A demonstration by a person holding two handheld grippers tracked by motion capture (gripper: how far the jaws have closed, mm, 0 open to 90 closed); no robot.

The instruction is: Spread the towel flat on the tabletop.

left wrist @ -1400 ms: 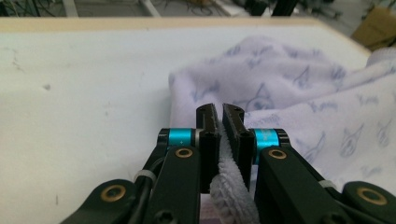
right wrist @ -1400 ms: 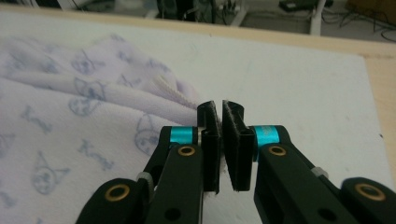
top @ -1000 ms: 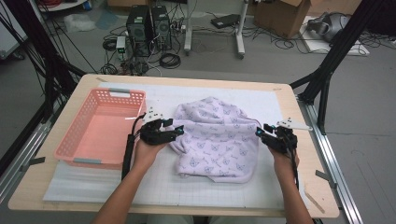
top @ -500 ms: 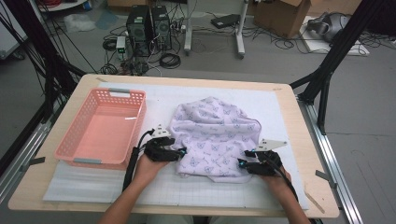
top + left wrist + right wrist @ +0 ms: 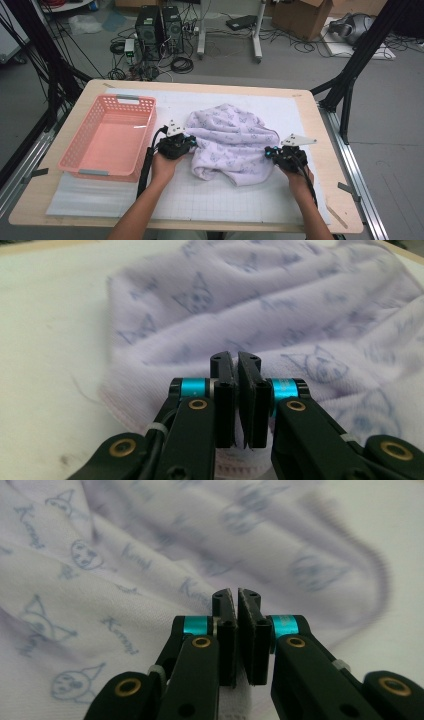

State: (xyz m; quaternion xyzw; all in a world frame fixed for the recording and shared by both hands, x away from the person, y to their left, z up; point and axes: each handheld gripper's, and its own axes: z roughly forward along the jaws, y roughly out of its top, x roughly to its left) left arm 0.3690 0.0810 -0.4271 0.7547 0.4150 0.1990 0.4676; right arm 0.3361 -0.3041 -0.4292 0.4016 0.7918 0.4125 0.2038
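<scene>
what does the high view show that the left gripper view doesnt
High view alone: the pink basket left of the cloth, the right gripper at the cloth's right edge, both forearms, the cluttered floor beyond the table. Left gripper view alone: the jaws closed on the cloth's hem, and its cat-face print up close. Both: the cloth, the white mat, the left gripper.

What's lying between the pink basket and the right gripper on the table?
High view: the lilac printed cloth and the left gripper lie between the pink basket and the right gripper.
</scene>
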